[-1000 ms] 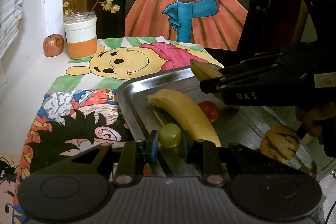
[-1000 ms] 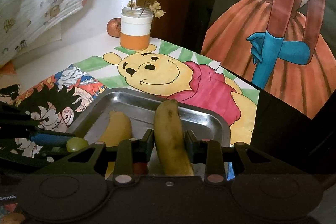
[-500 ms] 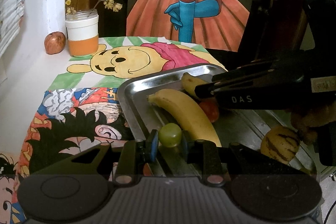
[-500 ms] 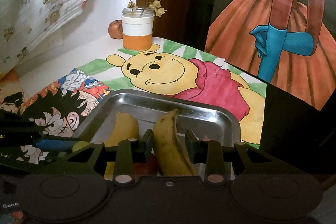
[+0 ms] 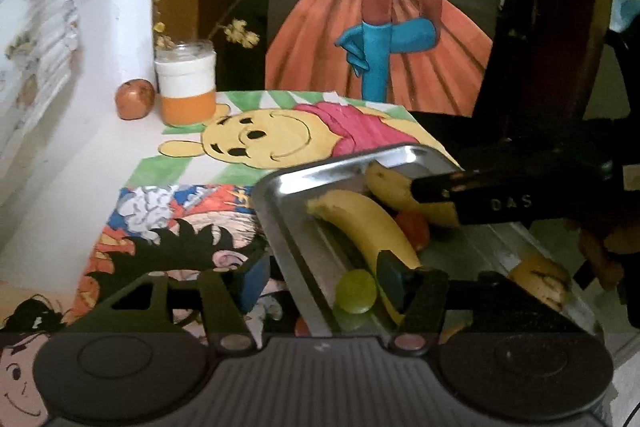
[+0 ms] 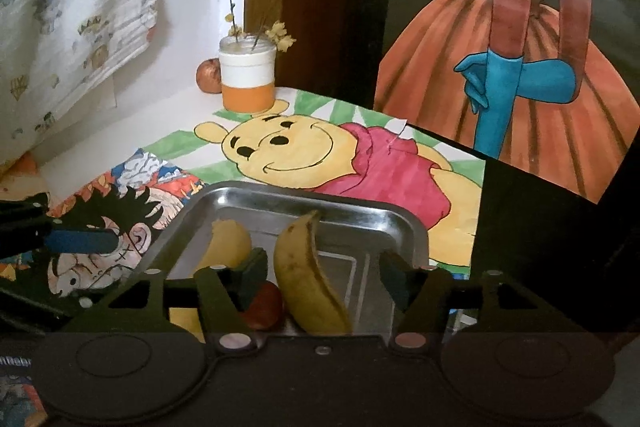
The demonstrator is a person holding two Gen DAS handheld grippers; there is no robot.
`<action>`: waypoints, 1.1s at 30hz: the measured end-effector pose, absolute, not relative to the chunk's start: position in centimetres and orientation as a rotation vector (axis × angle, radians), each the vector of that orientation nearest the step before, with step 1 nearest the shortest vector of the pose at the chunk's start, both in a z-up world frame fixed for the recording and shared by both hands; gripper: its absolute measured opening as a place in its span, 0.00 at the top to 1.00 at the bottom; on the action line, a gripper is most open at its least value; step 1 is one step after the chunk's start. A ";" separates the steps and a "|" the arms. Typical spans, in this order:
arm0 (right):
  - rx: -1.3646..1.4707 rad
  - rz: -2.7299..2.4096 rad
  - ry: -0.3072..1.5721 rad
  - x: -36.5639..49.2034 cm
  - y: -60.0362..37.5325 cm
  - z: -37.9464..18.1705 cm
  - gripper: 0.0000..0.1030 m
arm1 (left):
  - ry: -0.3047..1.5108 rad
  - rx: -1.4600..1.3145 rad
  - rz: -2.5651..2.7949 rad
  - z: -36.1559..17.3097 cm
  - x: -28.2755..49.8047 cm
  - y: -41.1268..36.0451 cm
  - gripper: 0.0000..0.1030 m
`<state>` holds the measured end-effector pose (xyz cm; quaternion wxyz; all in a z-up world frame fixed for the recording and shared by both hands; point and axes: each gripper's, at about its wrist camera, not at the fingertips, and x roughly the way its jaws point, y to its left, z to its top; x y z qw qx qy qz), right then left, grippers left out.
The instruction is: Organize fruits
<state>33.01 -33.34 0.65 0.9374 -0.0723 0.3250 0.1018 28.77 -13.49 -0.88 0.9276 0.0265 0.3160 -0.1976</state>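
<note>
A steel tray [image 5: 280, 195] holds a banana [image 5: 360, 223], a second banana [image 5: 394, 187], a red fruit [image 5: 414, 229], a green grape [image 5: 356, 291] and a striped yellow fruit [image 5: 540, 277]. My left gripper [image 5: 320, 283] is open; the grape lies on the tray between its fingers. My right gripper [image 6: 324, 275] is open over the tray [image 6: 360, 215]; the second banana [image 6: 304, 279] lies between its fingers, free of the pads. The first banana [image 6: 228, 247] and red fruit [image 6: 264, 307] lie to its left.
An orange-and-white jar [image 5: 186, 89] with dried flowers and a brown apple [image 5: 135, 99] stand at the back left by the wall. Cartoon drawings [image 5: 260, 139] cover the table. A dress painting [image 5: 380, 39] leans at the back. The right gripper body [image 5: 520, 195] reaches across the tray.
Both grippers have opened. The left let go of the grape, the right let go of the banana, which came down onto the tray.
</note>
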 end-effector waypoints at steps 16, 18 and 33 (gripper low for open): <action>-0.204 0.193 0.571 28.3 -32.4 4.8 0.01 | 0.558 0.035 -0.275 3.3 25.0 -10.9 0.00; -0.206 0.201 0.562 27.6 -32.1 5.3 0.01 | 0.549 0.031 -0.269 3.7 24.5 -10.7 0.00; -0.169 0.194 0.506 21.6 -31.5 7.5 0.01 | 0.506 -0.015 -0.212 5.7 19.6 -8.2 0.00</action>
